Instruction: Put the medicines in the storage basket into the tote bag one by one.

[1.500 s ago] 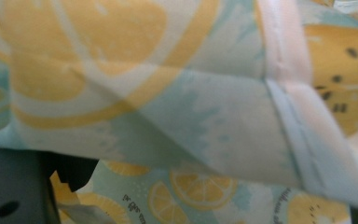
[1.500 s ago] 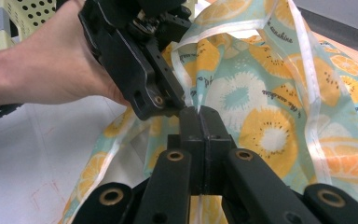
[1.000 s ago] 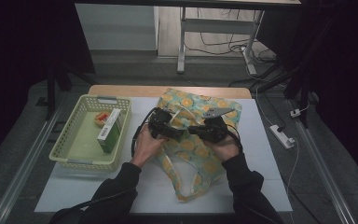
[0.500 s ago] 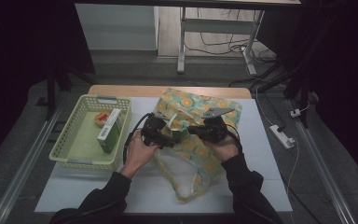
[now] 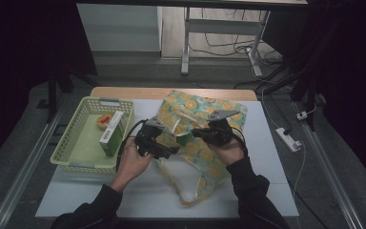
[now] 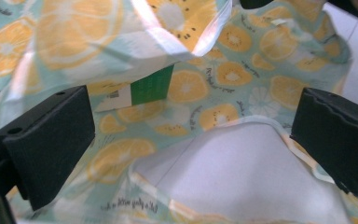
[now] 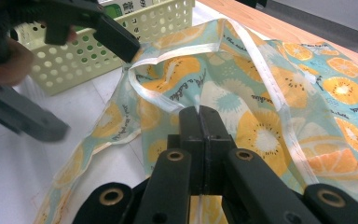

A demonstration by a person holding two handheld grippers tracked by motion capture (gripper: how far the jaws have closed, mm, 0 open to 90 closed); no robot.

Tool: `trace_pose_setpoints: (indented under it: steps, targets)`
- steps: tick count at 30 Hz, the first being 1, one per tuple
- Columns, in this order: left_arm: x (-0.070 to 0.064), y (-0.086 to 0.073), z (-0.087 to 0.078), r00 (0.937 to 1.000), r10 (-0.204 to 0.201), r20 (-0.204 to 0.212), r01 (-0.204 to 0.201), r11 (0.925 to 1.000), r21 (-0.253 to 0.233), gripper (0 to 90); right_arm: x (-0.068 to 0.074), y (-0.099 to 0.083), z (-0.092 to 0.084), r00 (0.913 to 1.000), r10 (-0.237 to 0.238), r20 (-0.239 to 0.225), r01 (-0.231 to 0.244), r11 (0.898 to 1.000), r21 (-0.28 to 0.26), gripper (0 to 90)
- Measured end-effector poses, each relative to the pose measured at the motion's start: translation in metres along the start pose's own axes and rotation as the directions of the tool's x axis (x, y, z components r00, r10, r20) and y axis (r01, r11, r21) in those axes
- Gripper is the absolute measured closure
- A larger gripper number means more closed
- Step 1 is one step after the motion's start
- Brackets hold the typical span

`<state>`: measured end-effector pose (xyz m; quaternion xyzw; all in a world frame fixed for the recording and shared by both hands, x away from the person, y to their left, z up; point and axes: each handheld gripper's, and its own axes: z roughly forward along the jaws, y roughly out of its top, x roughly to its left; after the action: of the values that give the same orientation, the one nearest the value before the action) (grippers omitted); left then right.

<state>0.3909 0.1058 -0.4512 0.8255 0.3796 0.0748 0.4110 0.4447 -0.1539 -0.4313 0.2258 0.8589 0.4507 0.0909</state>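
The fruit-print tote bag (image 5: 205, 143) lies flat across the middle of the white table (image 5: 267, 191), its mouth turned toward the lower left of the high view, and a green-and-white carton (image 6: 142, 91) sits just inside it, seen at centre left of the left gripper view under a lifted flap of fabric. The right gripper (image 7: 199, 112) has its jaws pressed tight together on the bag's upper layer near the rim, apparently to hold the mouth up and open so that things can go in. The left gripper (image 5: 164, 150), at the centre of the high view between basket and bag, has just been opening its jaws; they stand wide apart with nothing between them but the sight of the bag's opening beyond, which suits a hand that has let the carton go inside and is free for the next item. To the left of the bag stands the pale green perforated basket (image 5: 71, 157), close enough for short reaches; in it a tall green-and-white box (image 5: 112, 133) stands upright and a small orange-and-white packet (image 5: 103, 121) lies behind it, probably waiting to be bagged
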Motion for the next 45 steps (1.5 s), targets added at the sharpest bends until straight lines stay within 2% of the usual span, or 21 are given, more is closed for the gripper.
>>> trace_pose_setpoints:
  steps: [6,11,14,18,24,29,34,38,40,43,45]
  targets:
    - [0.006,-0.012,-0.018,0.9998,-0.005,-0.018,0.005,0.9999,-0.012,0.0,0.000,0.000,0.000,1.0000,0.000,-0.002,0.000,1.000,0.004,89.7]
    - [0.011,-0.022,-0.033,0.9994,-0.035,-0.005,0.035,0.9979,-0.055,0.0,0.001,-0.001,0.001,1.0000,-0.002,-0.001,0.002,1.000,0.005,89.7]
    - [0.012,-0.025,-0.040,0.9993,-0.038,0.000,0.038,0.9977,-0.056,0.0,0.001,-0.001,0.001,1.0000,-0.003,0.000,0.003,1.000,0.005,89.7]
    - [0.013,-0.029,-0.050,0.9994,-0.025,-0.024,0.024,0.9988,-0.042,0.0,0.001,-0.001,0.000,1.0000,-0.002,0.002,0.002,1.000,0.005,89.8]
    - [0.019,-0.039,-0.063,0.9976,-0.044,-0.054,0.041,0.9976,-0.056,0.0,0.001,-0.001,-0.001,1.0000,-0.003,0.003,0.003,1.000,0.004,89.7]
    - [0.022,-0.044,-0.072,0.9934,-0.053,-0.102,0.046,0.9964,-0.071,0.0,0.001,-0.001,-0.001,1.0000,-0.002,0.004,0.002,1.000,0.003,89.7]
    - [0.027,-0.048,-0.080,0.9902,-0.069,-0.122,0.063,0.9967,-0.051,0.0,0.000,-0.001,-0.001,1.0000,-0.003,0.006,0.003,1.000,0.003,89.7]
    - [0.031,-0.054,-0.089,0.9815,-0.083,-0.172,0.078,0.9963,-0.035,0.0,0.000,-0.001,-0.001,1.0000,-0.005,0.009,0.005,1.000,0.006,89.7]
    - [0.034,-0.056,-0.093,0.9792,-0.096,-0.179,0.091,0.9951,-0.038,0.0,0.000,-0.002,-0.001,1.0000,-0.004,0.009,0.004,1.000,0.007,89.7]
    - [0.038,-0.060,-0.102,0.9714,-0.109,-0.211,0.101,0.9938,-0.045,0.0,0.000,-0.002,-0.001,1.0000,-0.003,0.009,0.003,1.000,0.007,89.7]
    - [0.041,-0.062,-0.108,0.9628,-0.118,-0.243,0.108,0.9927,-0.052,0.0,0.000,-0.002,0.000,0.9999,-0.004,0.009,0.004,1.000,0.009,89.7]
